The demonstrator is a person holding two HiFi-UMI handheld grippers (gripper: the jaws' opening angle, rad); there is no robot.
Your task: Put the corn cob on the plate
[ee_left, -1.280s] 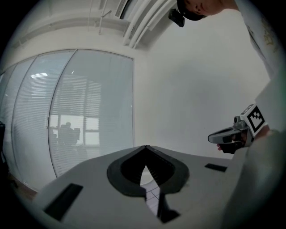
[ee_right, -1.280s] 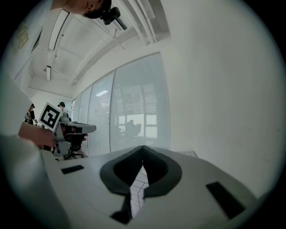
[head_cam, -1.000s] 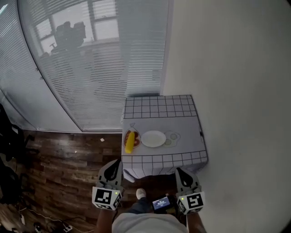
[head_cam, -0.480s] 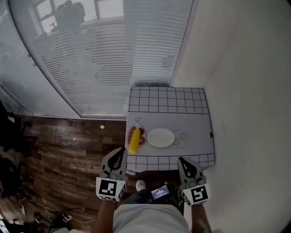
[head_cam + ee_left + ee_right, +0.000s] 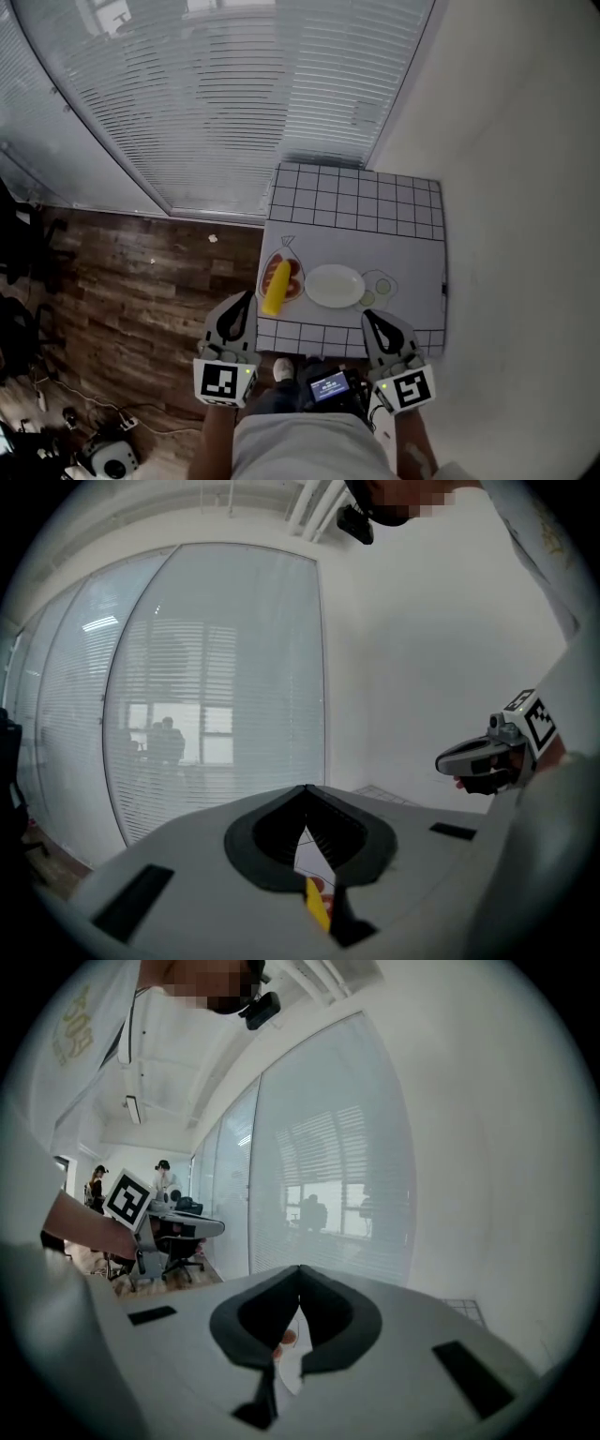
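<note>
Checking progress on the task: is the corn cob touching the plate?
Apart. The head view shows the corn cob lying left of the plate, with a visible gap between them.

Office-type room, open-plan look.
- Full-height glass partition point(image 5: 234, 94) with horizontal blinds, curving along 1 side.
- Wood-plank floor point(image 5: 141, 281); plain white wall point(image 5: 525, 141).
- Small table point(image 5: 375, 202) under grid-print cloth, tucked in corner between partition and wall.
- Loose cables point(image 5: 56, 394) on floor at lower left of head view.
- Right gripper view: desk point(image 5: 187, 1224) with black office chair point(image 5: 178, 1246) beside it, 2 people point(image 5: 98, 1183) at far end, strip light point(image 5: 136, 1108) on white ceiling.
</note>
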